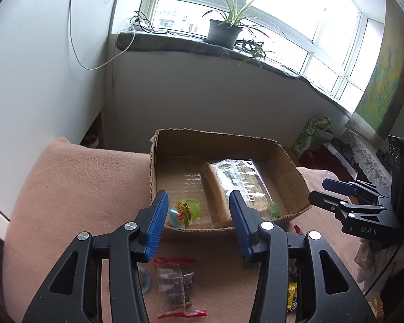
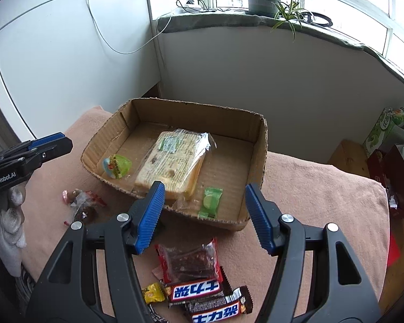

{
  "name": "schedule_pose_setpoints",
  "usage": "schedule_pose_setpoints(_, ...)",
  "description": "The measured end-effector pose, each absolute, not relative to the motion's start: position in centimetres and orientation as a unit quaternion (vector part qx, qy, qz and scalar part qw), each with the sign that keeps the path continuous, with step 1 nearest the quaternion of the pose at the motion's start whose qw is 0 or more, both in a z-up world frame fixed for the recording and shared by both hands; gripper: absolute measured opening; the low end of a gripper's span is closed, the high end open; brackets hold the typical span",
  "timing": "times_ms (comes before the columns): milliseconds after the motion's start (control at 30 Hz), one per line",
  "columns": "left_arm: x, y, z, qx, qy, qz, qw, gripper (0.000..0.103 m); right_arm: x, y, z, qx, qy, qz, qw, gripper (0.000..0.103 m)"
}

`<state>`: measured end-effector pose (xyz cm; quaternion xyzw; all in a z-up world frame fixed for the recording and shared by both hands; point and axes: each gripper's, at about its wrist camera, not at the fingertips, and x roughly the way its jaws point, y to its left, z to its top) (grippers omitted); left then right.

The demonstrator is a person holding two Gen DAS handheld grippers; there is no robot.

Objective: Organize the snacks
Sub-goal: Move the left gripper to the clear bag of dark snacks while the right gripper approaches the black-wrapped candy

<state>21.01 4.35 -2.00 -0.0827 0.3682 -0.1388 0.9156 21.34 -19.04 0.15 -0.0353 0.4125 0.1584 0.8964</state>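
Note:
A shallow cardboard box (image 1: 288, 167) (image 2: 258, 145) sits on a pink blanket. Inside lie a wrapped bread loaf (image 1: 237, 185) (image 2: 172, 158), a green egg-shaped candy (image 1: 184, 212) (image 2: 117, 165) and a green sachet (image 2: 211, 202). My left gripper (image 1: 198, 226) is open and empty, just before the box's near wall. My right gripper (image 2: 204, 215) is open and empty, over the box's near edge. On the blanket lie a clear dark-snack packet with red ends (image 1: 176, 286) (image 2: 80, 204), another dark snack packet (image 2: 190, 262), two chocolate bars (image 2: 194, 290) (image 2: 218, 308) and a yellow candy (image 2: 153, 292).
The blanket (image 1: 67, 193) (image 2: 323, 188) drops off at its edges. A white cabinet stands to the left. A windowsill with a potted plant (image 1: 223, 29) runs behind. Green and red cartons (image 2: 385, 132) stand at the right. My right gripper also shows in the left wrist view (image 1: 326, 191).

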Motion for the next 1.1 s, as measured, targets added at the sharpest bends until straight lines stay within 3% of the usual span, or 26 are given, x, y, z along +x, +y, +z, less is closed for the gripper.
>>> schedule_pose_setpoints(567,15.1,7.7,-4.9,-0.104,0.394,-0.126,0.904,0.047,10.1,-19.2,-1.8,-0.046,0.431,0.199,0.879,0.065)
schedule_pose_setpoints(900,14.0,6.8,-8.3,-0.076,0.435,-0.137,0.887,0.047,8.2,-18.0,-5.7,-0.064,0.472,0.222,0.850,0.065)
schedule_pose_setpoints(1100,14.3,5.8,-9.0,-0.060,0.445,-0.139,0.883,0.053,8.1,-16.7,-7.4,-0.084,0.489,0.240,0.834,0.064)
